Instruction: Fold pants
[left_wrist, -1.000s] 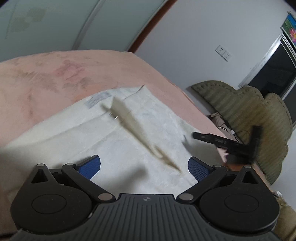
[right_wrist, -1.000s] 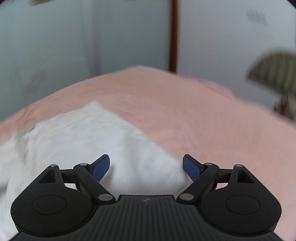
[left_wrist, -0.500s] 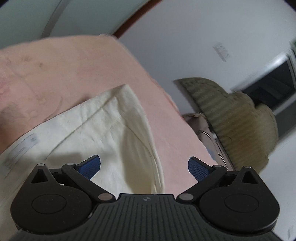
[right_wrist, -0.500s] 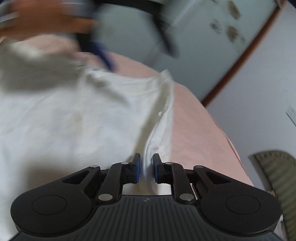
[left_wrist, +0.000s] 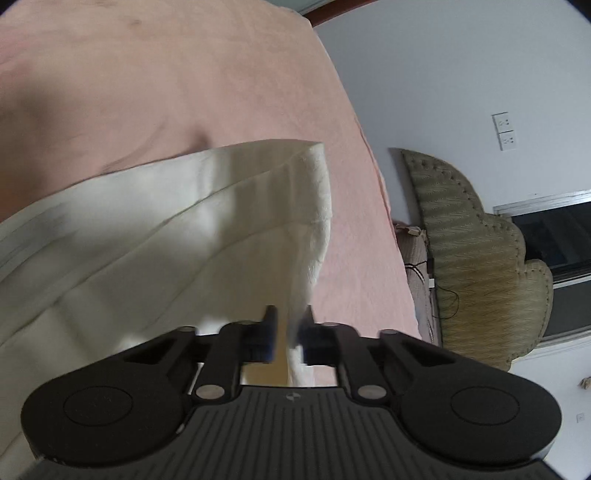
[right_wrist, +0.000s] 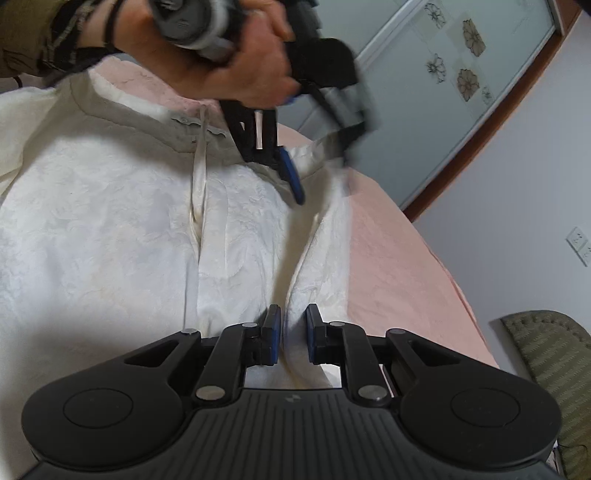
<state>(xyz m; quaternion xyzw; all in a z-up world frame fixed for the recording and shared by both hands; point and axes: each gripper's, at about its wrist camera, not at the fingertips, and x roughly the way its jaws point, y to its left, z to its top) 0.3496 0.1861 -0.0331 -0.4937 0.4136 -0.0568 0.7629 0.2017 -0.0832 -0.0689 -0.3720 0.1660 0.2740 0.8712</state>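
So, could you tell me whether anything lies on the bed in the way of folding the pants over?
Nothing visible does. Both tools are already shut on the cream pants: the left tool on a lifted edge, the right tool on a ridge of cloth. The pink bedspread beyond shows bare.

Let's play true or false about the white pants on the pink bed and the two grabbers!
1. The cream-white fabric pants lie on a pink bedspread. True.
2. The right gripper hangs open above bare bedspread. False: it is shut on a fold of the pants.
3. The left gripper pinches pants fabric. True.
4. The pants' drawstring is black. False: it is white.
5. A person's hand holds the left gripper. True.
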